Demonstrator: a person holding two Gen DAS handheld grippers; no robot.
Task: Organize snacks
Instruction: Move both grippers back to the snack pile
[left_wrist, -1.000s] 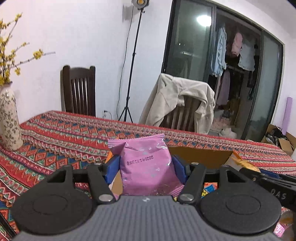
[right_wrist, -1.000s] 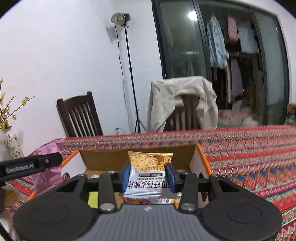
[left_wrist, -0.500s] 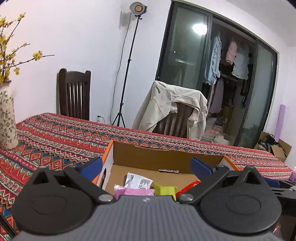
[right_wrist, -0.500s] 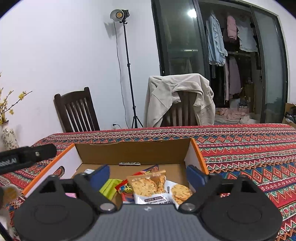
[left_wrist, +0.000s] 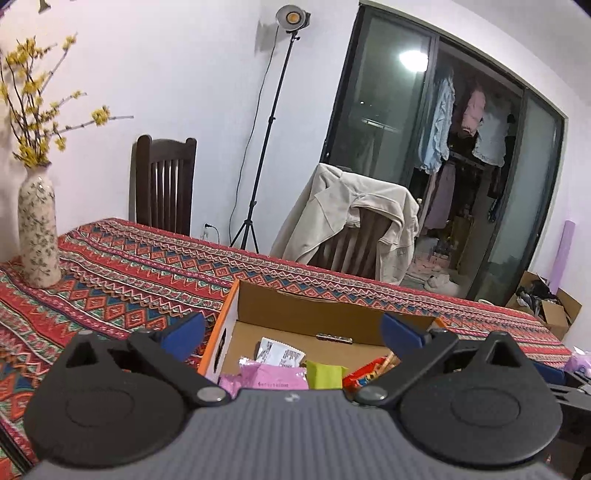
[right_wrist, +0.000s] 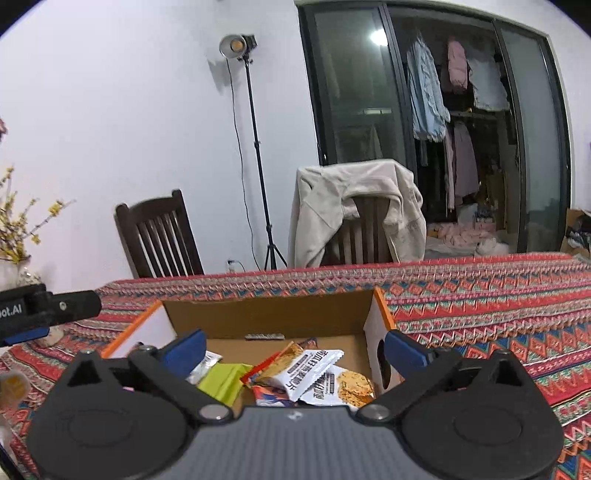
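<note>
Cardboard, brown inside with orange edges, formed the open box (left_wrist: 325, 314) that sat on a worktop (left_wrist: 129, 273) covered in a red patterned cloth. Both grippers hung over the near side of the box, pointing slightly down into it.

The left gripper (left_wrist: 291, 332) had its blue-tipped jaws spread wide apart, with nothing between them. Below it, inside the box, lay a pink packet (left_wrist: 273, 376), a white sachet (left_wrist: 280, 350), a lime-green packet (left_wrist: 325, 373) and a red wrapper (left_wrist: 369, 371).

The right gripper (right_wrist: 295, 345) had its jaws opening, already wide, gripping nothing. Beneath them lay a cracker packet (right_wrist: 314, 371) in white and orange, resting on other snacks in the box's right half, touching a second cracker packet (right_wrist: 351, 386) just beside the right wall.

A speckled vase (left_wrist: 38, 232) with yellow-flowered twigs stood on the worktop, well apart from the box on its left. Behind the worktop were a dark wooden chair (left_wrist: 164, 184), a light stand (left_wrist: 266, 140), and another chair draped with a cream jacket (left_wrist: 354, 218).
</note>
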